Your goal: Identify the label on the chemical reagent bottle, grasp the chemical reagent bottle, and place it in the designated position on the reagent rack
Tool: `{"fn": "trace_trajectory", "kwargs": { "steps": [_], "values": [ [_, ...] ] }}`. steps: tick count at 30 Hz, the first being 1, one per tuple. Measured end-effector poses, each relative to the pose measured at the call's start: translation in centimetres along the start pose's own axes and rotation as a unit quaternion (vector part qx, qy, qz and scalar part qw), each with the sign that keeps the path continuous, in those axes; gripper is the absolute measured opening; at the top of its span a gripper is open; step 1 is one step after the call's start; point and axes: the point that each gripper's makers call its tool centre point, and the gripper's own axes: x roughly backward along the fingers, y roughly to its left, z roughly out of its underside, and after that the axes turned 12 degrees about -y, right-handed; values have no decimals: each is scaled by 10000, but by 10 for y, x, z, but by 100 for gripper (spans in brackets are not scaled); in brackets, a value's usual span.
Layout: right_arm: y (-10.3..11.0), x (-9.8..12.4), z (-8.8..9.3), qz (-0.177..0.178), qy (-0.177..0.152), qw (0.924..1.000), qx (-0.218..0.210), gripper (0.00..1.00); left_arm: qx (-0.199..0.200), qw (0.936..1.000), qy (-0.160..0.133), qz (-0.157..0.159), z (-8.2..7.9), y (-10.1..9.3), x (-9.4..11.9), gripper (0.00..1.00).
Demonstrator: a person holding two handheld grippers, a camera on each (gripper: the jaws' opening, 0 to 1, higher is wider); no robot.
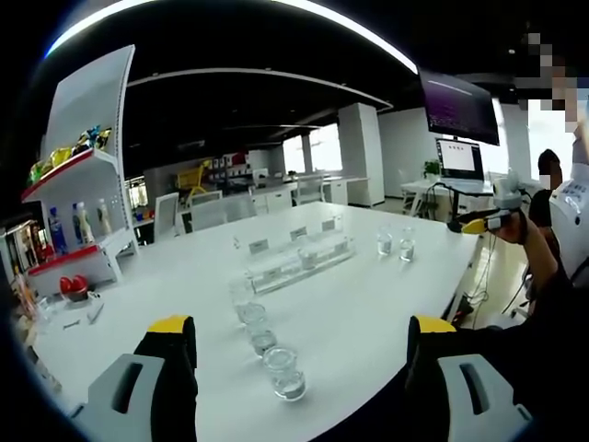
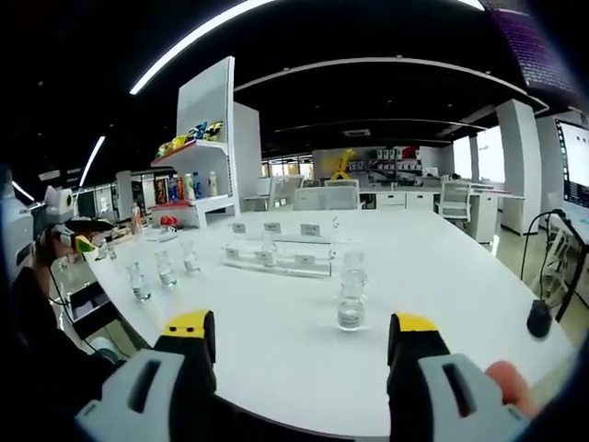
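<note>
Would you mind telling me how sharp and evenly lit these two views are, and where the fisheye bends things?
Left gripper view: soft overall, the nearest reagent bottle slightly blurred, bright windows washed out, the table edge curving strongly. Right gripper view: a little crisper, the closest bottle readable as clear glass though its label is not legible, the ceiling light strips bowed into arcs, the reagent rack small and soft.

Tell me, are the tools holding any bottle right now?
No. The left tool and right tool are both open and empty, above the white table.
</note>
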Motion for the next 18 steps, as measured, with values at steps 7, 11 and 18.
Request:
{"fn": "trace_trajectory", "kwargs": {
  "steps": [7,11,18],
  "values": [
    [0,1,4,-23,49,10000,-3,74,-9,10000,41,37,2,-4,0,95],
    [2,0,2,-50,-6,10000,-28,74,-21,10000,23,30,0,-5,1,95],
    [1,1,5,-39,35,10000,-13,74,-39,10000,27,32,0,-5,3,95]
  ]
}}
